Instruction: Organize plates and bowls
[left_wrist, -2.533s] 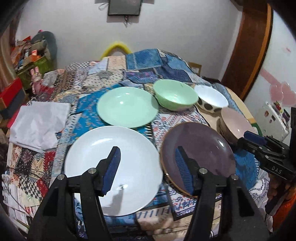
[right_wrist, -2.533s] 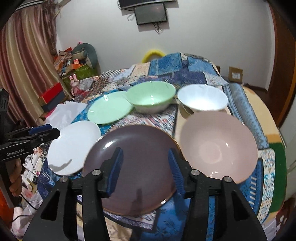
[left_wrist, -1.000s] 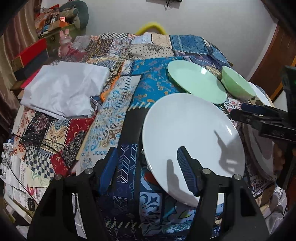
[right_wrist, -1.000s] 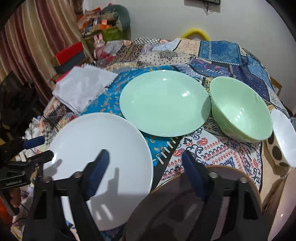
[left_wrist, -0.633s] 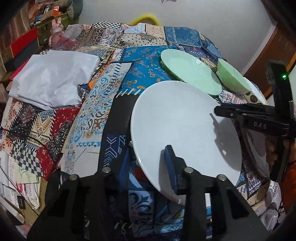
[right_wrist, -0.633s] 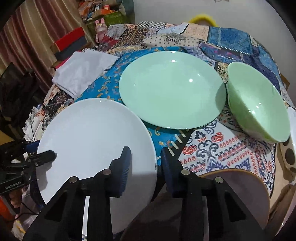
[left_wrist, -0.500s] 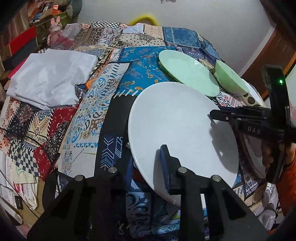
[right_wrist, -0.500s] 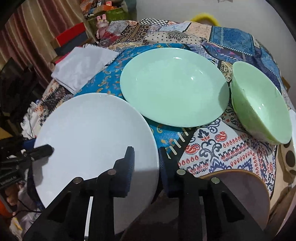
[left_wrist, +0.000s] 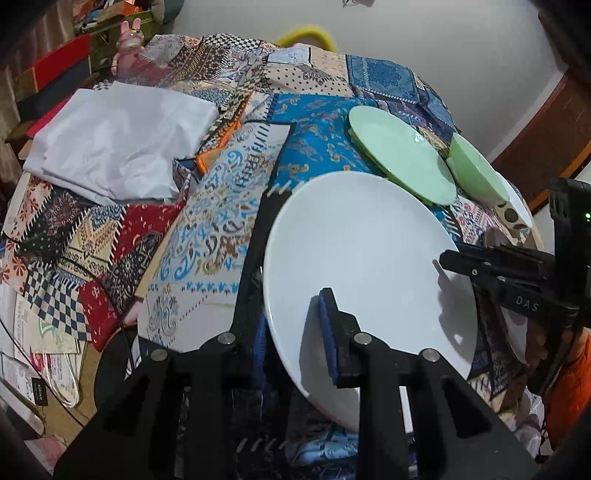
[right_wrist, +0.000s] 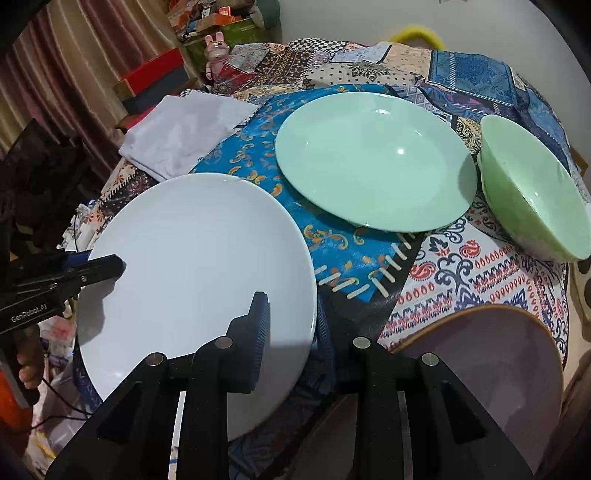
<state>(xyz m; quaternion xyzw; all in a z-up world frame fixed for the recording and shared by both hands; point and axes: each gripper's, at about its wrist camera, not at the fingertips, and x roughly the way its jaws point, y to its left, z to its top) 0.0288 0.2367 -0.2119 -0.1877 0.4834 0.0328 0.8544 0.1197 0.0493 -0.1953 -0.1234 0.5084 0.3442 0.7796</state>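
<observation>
Gripping one white plate (left_wrist: 365, 254) from opposite edges: left claw (left_wrist: 295, 325) and right claw (right_wrist: 291, 325), both closed down on the rim, w/ one blue pad over the glazed face and the other under the edge. In the left wrist view the right claw shows at the plate's far side; in the right wrist view the left claw (right_wrist: 107, 267) pinches the opposite rim. Plate sits tilted, its edge toward the left claw looks raised off the patchwork cloth (left_wrist: 207, 229), though whether the whole plate is clear of the bench cannot be told.

Handling, as judged: stiff ceramic or glass, moderately heavy, glossy so likely slippery under the pads, and breakable if dropped or knocked against a neighbour. Rim is the only purchase; a two-sided pinch approx. across the diameter keeps it level, and both holds should lift together.

Beyond the right claw, fwd: green plate (right_wrist: 373, 158) flat on the cloth, near the white one but apart. Further right of it: green bowl (right_wrist: 532, 199). Close on the right claw's right side: dark plate (right_wrist: 491, 354), partly under the claw body. Fwd-left of both claws: folded white cloth (left_wrist: 118, 140), well apart.
</observation>
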